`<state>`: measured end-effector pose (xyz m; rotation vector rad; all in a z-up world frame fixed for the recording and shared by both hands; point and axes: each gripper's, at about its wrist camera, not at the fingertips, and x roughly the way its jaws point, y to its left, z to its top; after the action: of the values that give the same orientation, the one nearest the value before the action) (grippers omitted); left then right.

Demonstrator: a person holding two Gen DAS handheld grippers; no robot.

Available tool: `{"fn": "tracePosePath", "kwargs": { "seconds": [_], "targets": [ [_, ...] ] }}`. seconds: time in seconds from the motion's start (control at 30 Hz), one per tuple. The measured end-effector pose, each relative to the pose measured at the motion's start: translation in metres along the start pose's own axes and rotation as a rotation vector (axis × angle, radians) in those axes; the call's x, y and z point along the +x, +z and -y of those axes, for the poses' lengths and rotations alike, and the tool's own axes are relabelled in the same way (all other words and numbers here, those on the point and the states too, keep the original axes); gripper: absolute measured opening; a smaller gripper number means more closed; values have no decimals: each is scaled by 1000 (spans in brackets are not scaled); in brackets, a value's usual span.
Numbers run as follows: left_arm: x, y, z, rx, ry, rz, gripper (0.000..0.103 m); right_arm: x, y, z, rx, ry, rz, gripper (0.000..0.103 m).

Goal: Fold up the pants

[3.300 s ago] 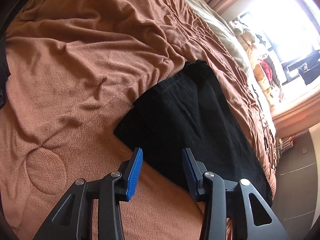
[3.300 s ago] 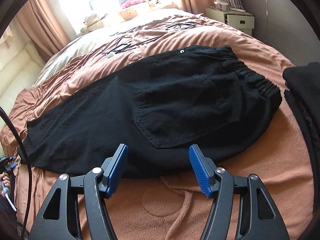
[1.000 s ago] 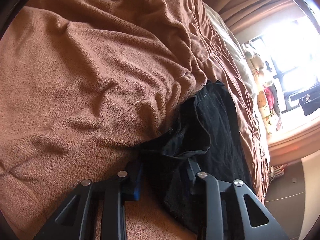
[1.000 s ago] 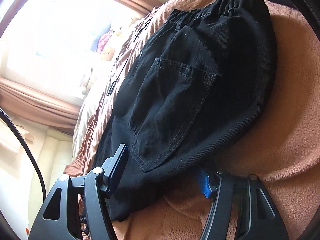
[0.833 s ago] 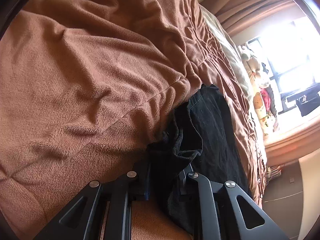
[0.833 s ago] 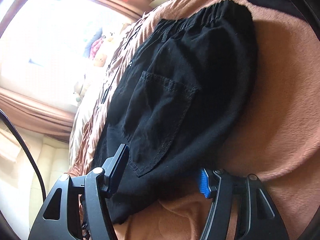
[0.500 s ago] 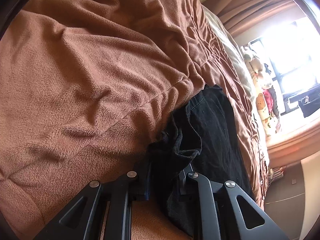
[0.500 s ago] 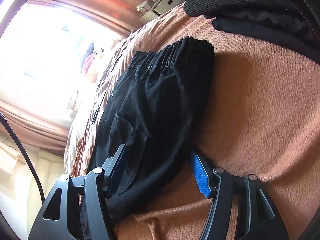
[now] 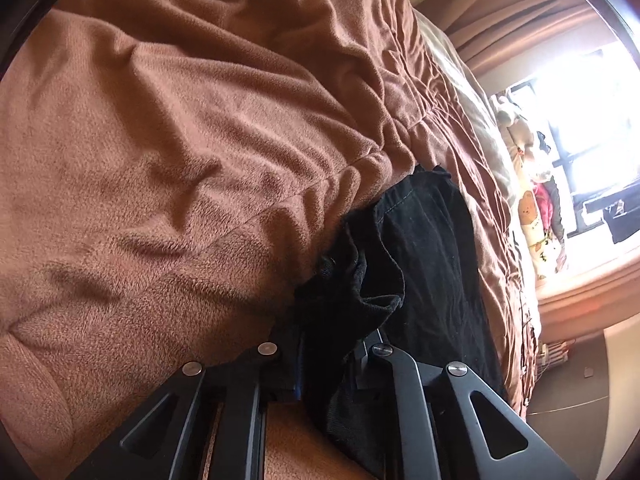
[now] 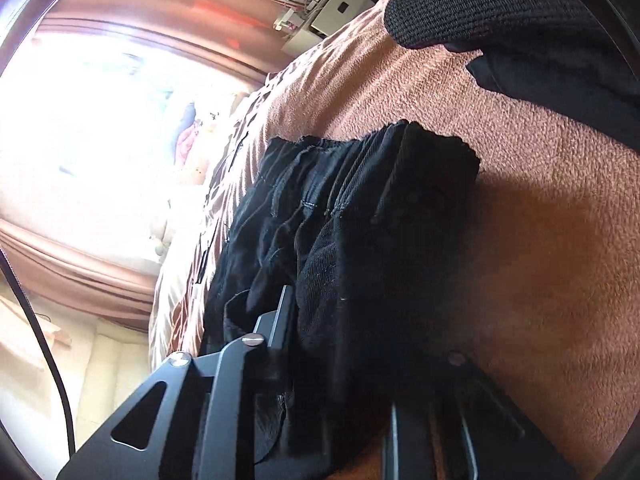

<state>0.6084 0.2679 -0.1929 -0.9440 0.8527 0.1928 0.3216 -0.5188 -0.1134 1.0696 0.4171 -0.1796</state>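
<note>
Left gripper: jaws just closing, now narrow, pinching bunched black hem end of pants. Right gripper: jaws just closing, now narrow, clamped on fabric near gathered waistband.

Pants lie stretched across brown fleece blanket on bed, both ends lifted slightly into folds.

Handling, judged: soft, limp, light corduroy-like cloth; sags between grips, drags on fleece rather than slides. Best hold at hem and waistband, through all layers.

Containers: none visible. Dark folded clothes sit well apart beyond waistband.
</note>
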Motion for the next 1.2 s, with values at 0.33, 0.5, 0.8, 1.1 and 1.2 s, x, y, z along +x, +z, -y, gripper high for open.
{"fn": "tracePosePath", "kwargs": {
  "seconds": [0.33, 0.5, 0.8, 1.1, 1.2],
  "targets": [
    [-51, 21, 37, 38, -73, 78, 13, -52, -11, -55, -189, 34, 83, 9],
    [-90, 33, 42, 55, -82, 130, 13, -64, -15, -63, -222, 52, 50, 9],
    [-164, 39, 1, 75, -79, 161, 13, -80, -12, -62, -237, 78, -41, 9],
    [-217, 17, -49, 66, -72, 153, 13, -119, -19, -35, -236, 103, -70, 9],
    [-229, 8, -68, 49, -67, 142, 13, -132, -21, -29, -234, 110, -74, 9]
  ]
}}
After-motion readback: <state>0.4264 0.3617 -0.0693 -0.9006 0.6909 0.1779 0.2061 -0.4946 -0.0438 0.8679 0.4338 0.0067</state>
